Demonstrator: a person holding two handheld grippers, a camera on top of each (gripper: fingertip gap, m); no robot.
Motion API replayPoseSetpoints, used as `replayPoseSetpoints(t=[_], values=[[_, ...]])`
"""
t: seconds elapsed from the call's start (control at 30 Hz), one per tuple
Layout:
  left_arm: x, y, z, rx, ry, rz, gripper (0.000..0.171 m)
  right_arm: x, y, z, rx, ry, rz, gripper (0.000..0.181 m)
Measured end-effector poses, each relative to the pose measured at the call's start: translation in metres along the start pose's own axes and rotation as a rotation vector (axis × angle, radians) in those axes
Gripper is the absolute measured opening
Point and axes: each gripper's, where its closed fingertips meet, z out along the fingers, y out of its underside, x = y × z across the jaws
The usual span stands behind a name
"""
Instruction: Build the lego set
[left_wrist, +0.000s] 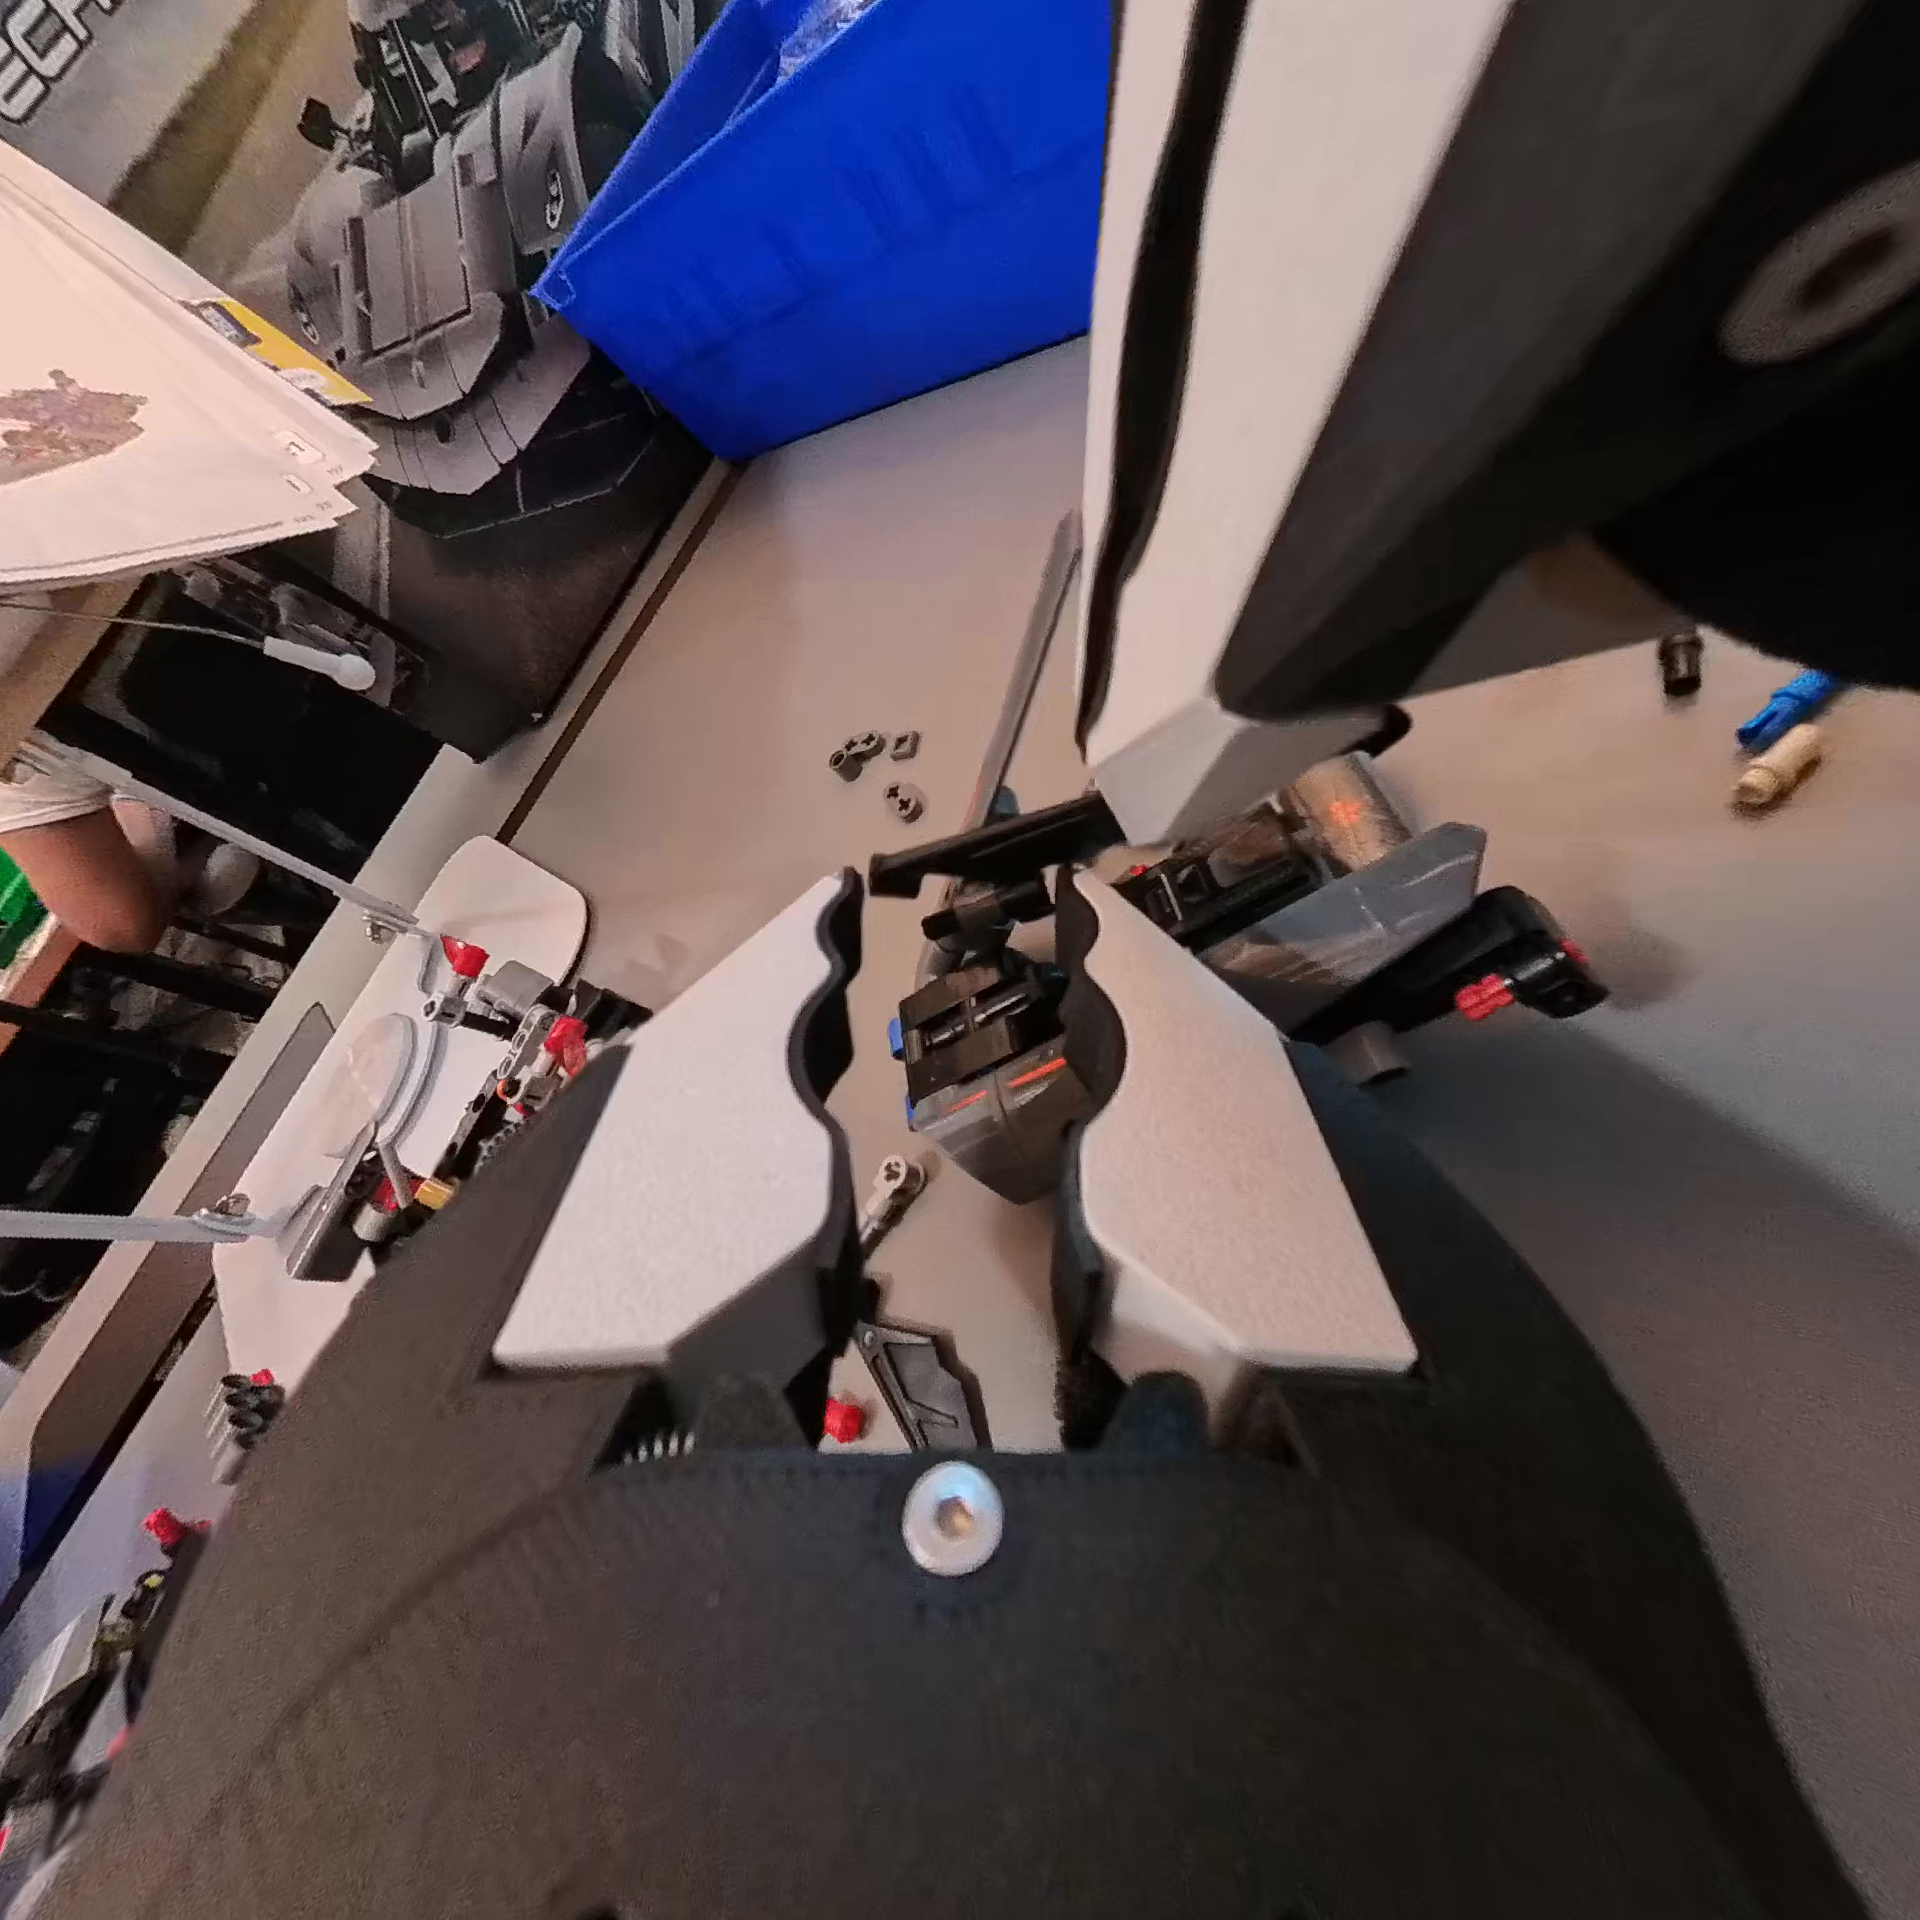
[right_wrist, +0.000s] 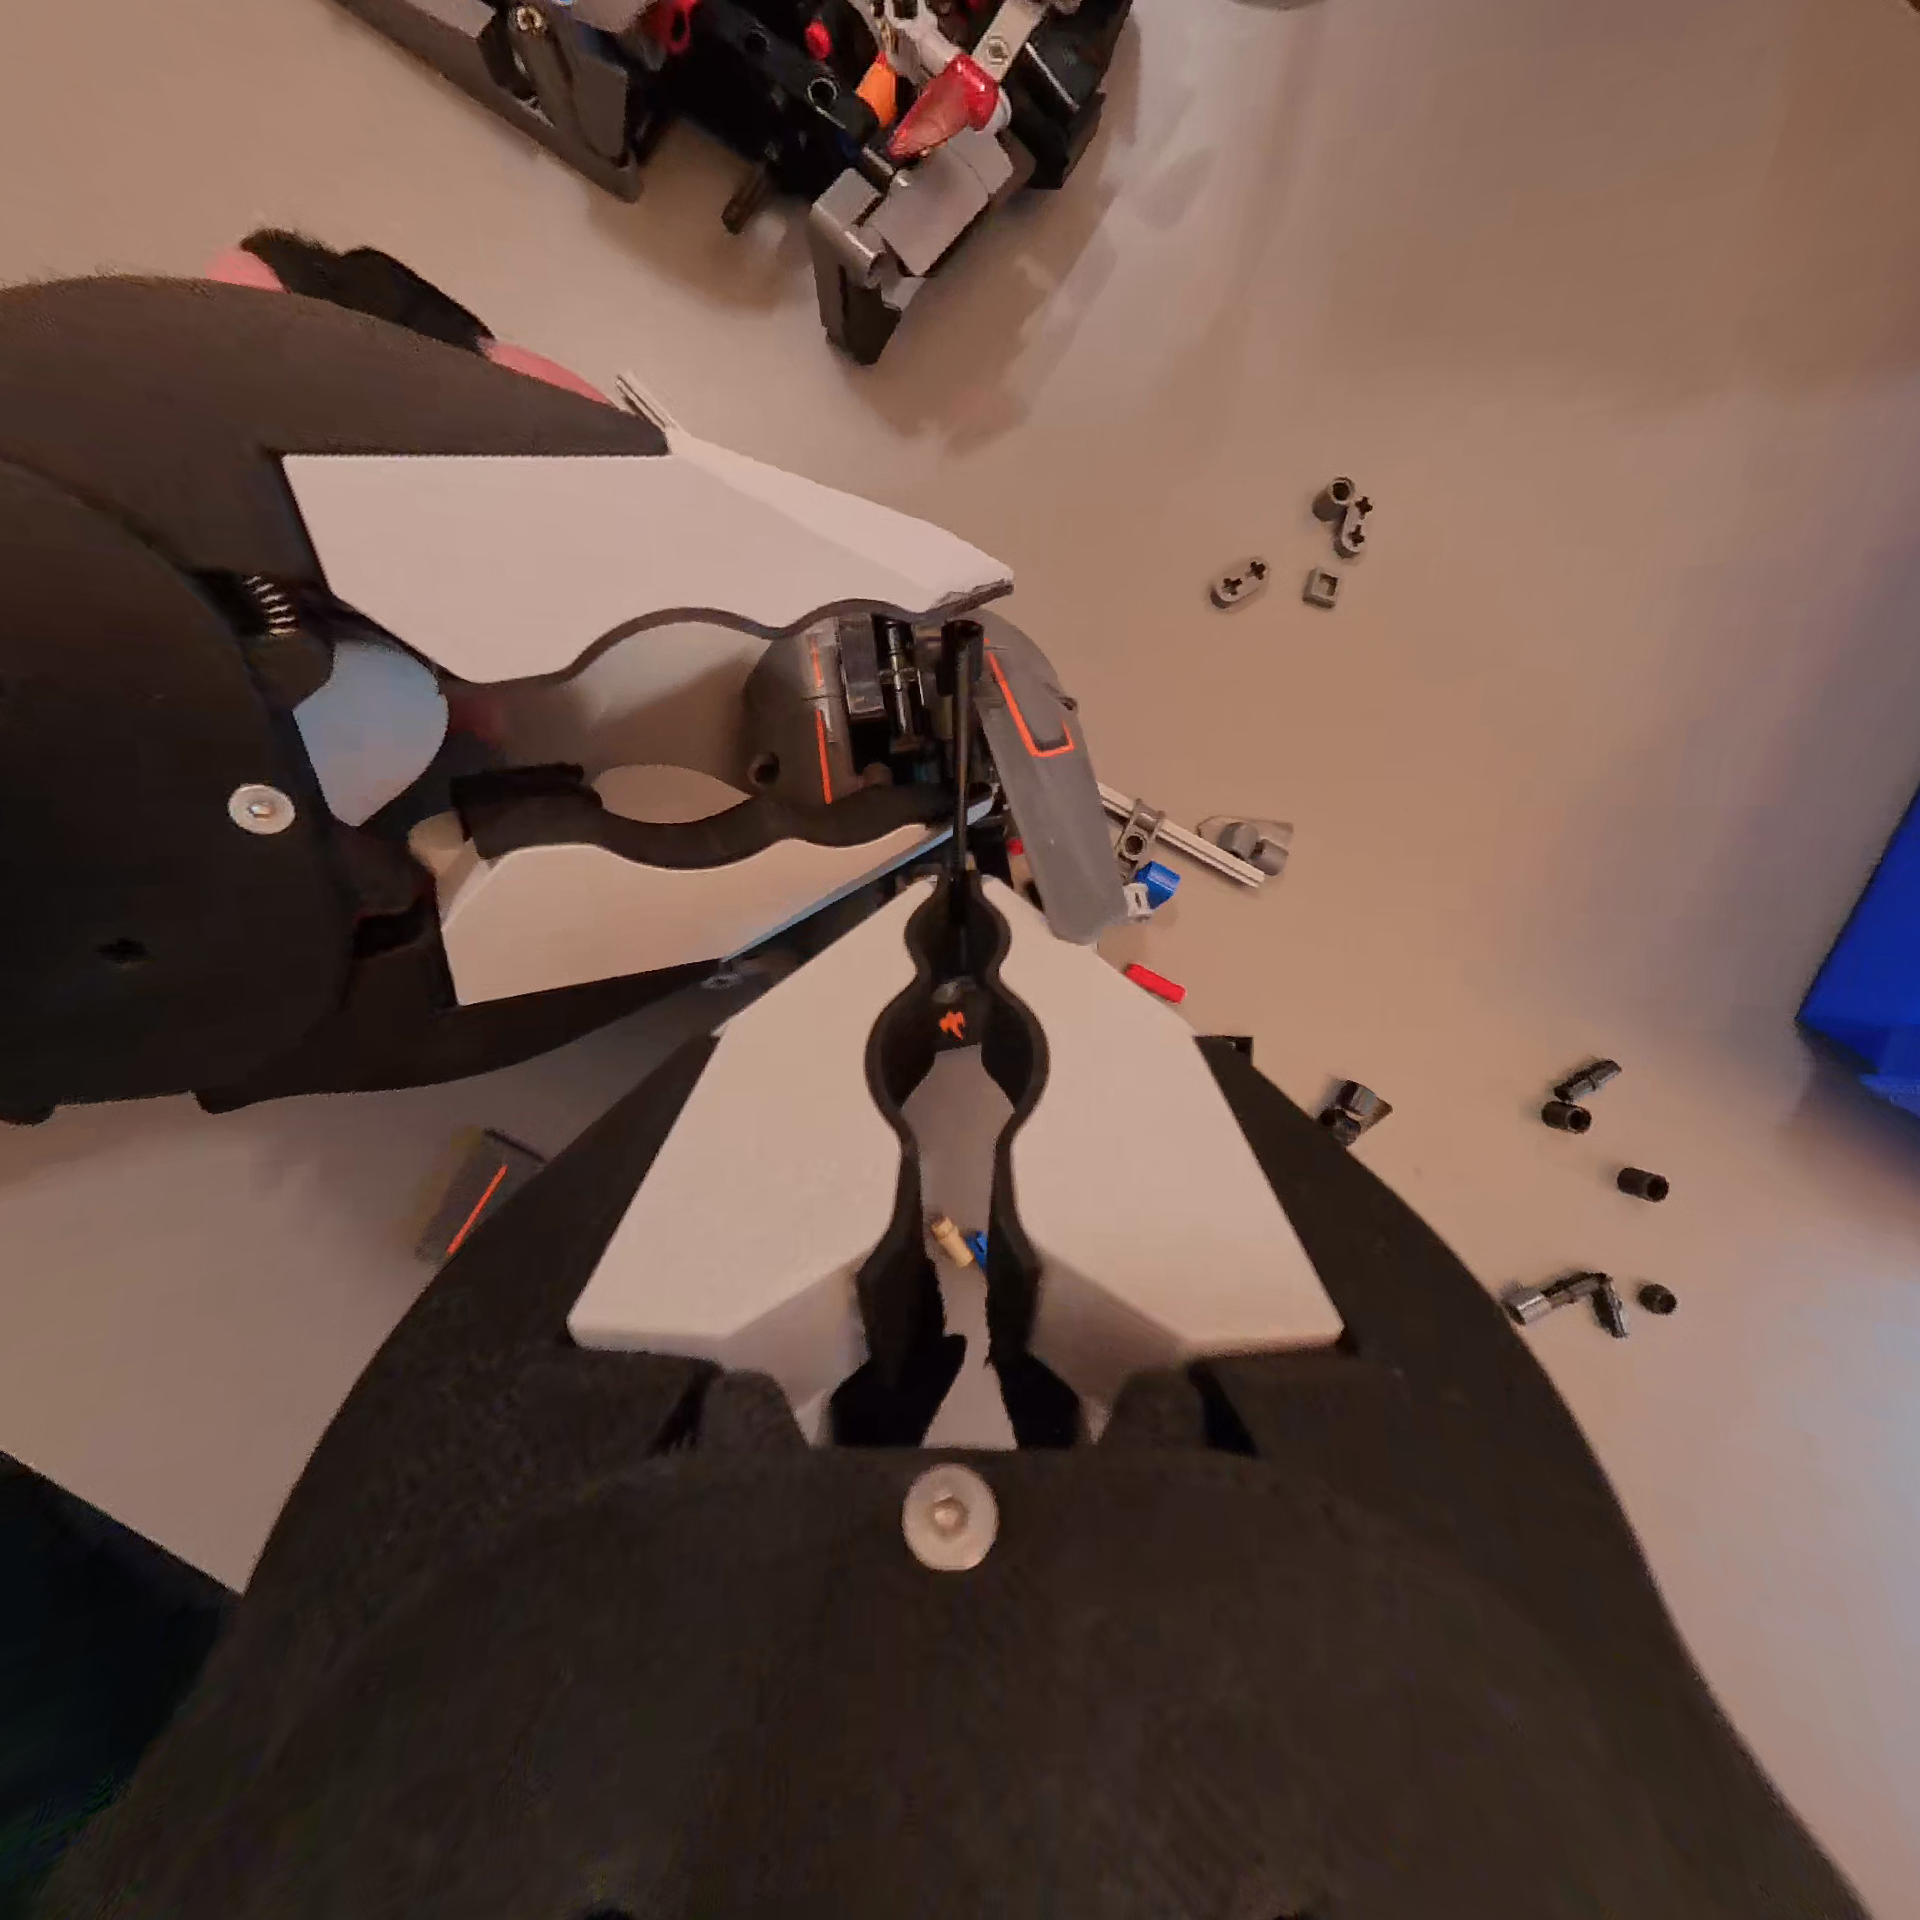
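Note:
My left gripper (left_wrist: 961, 904) is shut on a dark grey and black lego sub-assembly (left_wrist: 987, 1049) with orange stripes, held above the grey table. In the right wrist view the left gripper (right_wrist: 977, 707) comes in from the left, clamped on the sub-assembly (right_wrist: 831, 707). My right gripper (right_wrist: 956, 894) is shut on a thin black axle (right_wrist: 961, 748), whose far end touches the top of the sub-assembly. In the left wrist view the right gripper (left_wrist: 1127, 800) reaches down from the upper right with the axle (left_wrist: 997, 831) lying across the sub-assembly's far end.
A larger part-built model (right_wrist: 883, 125) sits at the back. Small loose pieces (right_wrist: 1320, 551) and black pins (right_wrist: 1600, 1195) are scattered on the right. A blue bin (left_wrist: 852, 229), the set's box (left_wrist: 436, 260) and an instruction booklet (left_wrist: 135, 416) stand at the far left. My left and right fingertips are right by each other.

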Motion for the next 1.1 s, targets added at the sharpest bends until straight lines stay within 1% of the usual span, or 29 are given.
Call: replayPoseSetpoints(t=[0.1,0.2,0.33,0.53,0.87,0.93,1.0,1.1], values=[[-0.003,-0.001,0.000,0.006,-0.022,0.010,0.042,0.000,0.002,0.000,-0.016,0.000,-0.026,0.000],[-0.004,-0.002,0.000,0.007,-0.040,0.038,0.045,0.001,0.002,-0.001,-0.028,-0.002,-0.048,0.000],[-0.001,-0.002,0.001,0.005,-0.038,0.056,0.044,0.002,0.002,-0.004,-0.044,-0.022,-0.073,0.000],[-0.001,-0.001,0.001,0.000,-0.037,0.055,0.042,0.002,0.004,-0.006,-0.111,-0.037,-0.150,0.000],[0.000,-0.001,0.002,0.001,-0.029,0.044,0.041,0.000,0.007,-0.016,-0.281,-0.076,-0.262,0.000],[0.000,-0.001,0.002,0.001,-0.028,0.042,0.041,0.002,0.004,-0.018,-0.310,-0.064,-0.280,0.000],[-0.001,-0.001,0.002,0.000,-0.028,0.038,0.041,0.001,-0.001,-0.020,-0.315,-0.082,-0.274,0.000],[-0.002,0.000,0.003,-0.004,-0.029,0.025,0.042,0.003,-0.002,-0.019,-0.366,-0.093,-0.291,0.000]])
